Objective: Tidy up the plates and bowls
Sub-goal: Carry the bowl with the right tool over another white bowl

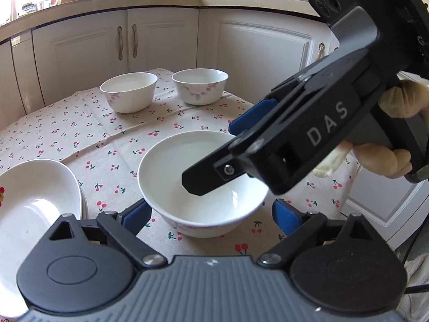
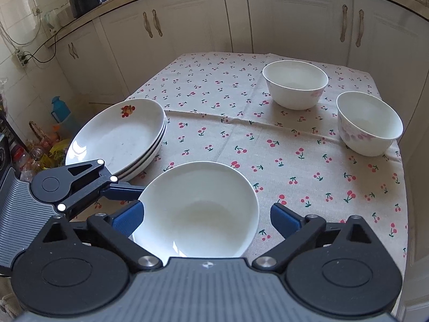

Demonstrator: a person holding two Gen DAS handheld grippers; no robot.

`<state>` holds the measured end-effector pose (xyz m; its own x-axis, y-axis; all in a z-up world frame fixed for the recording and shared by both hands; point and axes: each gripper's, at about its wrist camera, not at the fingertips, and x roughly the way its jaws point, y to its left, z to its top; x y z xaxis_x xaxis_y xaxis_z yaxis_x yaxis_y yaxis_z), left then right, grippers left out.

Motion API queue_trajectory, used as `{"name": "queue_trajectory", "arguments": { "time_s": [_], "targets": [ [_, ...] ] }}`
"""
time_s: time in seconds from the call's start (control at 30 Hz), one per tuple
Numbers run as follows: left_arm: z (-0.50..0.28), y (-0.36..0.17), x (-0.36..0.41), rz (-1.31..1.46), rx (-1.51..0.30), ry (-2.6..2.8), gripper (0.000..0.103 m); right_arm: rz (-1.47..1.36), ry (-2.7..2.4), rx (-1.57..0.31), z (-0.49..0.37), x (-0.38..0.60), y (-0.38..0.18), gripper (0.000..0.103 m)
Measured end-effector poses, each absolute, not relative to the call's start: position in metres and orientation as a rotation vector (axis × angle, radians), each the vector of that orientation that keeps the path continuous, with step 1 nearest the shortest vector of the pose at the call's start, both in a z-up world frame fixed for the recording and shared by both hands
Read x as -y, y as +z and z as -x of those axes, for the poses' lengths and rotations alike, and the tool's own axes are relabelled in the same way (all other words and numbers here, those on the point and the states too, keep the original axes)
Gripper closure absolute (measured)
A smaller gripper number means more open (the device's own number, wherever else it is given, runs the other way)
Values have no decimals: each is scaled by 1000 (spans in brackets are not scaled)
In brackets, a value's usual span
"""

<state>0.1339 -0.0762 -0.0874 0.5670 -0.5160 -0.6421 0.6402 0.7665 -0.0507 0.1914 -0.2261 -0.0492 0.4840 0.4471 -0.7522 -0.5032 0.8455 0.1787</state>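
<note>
Left wrist view: your left gripper (image 1: 207, 216) stands spread, its blue pads either side of the near bowl (image 1: 203, 182) without pressing on it. The bowl sits upright on the cherry-print cloth (image 1: 107, 139). Your right gripper (image 1: 214, 158) reaches in from the right, one black finger over the bowl's inside, its jaws apart. A gloved hand (image 1: 396, 134) holds its grip. Two more bowls, one left (image 1: 130, 91) and one right (image 1: 199, 86), stand near each other at the far end of the cloth, and a plate stack (image 1: 34, 201) lies at the left edge. Right wrist view: your right gripper (image 2: 206, 217) is spread wide with the near bowl (image 2: 197, 209) between its pads, apart from both. The left gripper's finger (image 2: 120, 187) lies just beside the bowl's left rim. The plate stack (image 2: 120, 136) sits left, near the bowl.
</note>
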Motion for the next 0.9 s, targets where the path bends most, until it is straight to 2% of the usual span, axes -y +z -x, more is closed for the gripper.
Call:
{"name": "queue_trajectory", "arguments": {
  "time_s": [0.5, 0.9],
  "targets": [
    [-132, -44, 68, -222, -658, -750, 6, 88, 510, -805, -186, 252, -30, 0],
    [-177, -29, 116, -223, -606, -700, 6, 117, 432, -726, -213, 294, -4, 0]
  ]
}}
